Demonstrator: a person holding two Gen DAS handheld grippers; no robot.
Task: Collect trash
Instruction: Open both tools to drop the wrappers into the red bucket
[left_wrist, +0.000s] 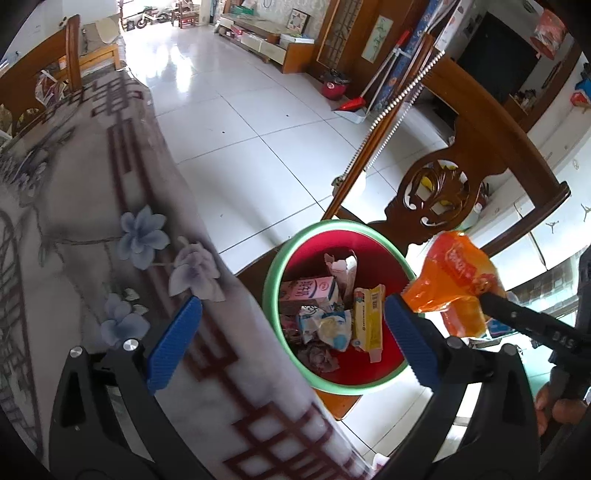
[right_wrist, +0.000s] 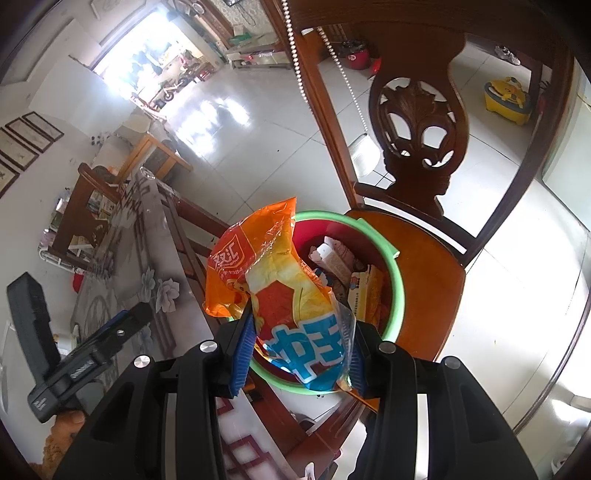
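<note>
- While its pads pinch an orange wrapper (right_wrist: 280, 291), the right claw (right_wrist: 295, 354) holds it just over the bin's near rim.
- Spread wide with nothing between its pads, the left claw (left_wrist: 291, 347) straddles the desk (left_wrist: 92, 229) edge.
- Beyond, the bin (left_wrist: 273, 273) of trash sits on a chair (right_wrist: 432, 280).
- Farther off lies tiled floor (left_wrist: 236, 122).
</note>
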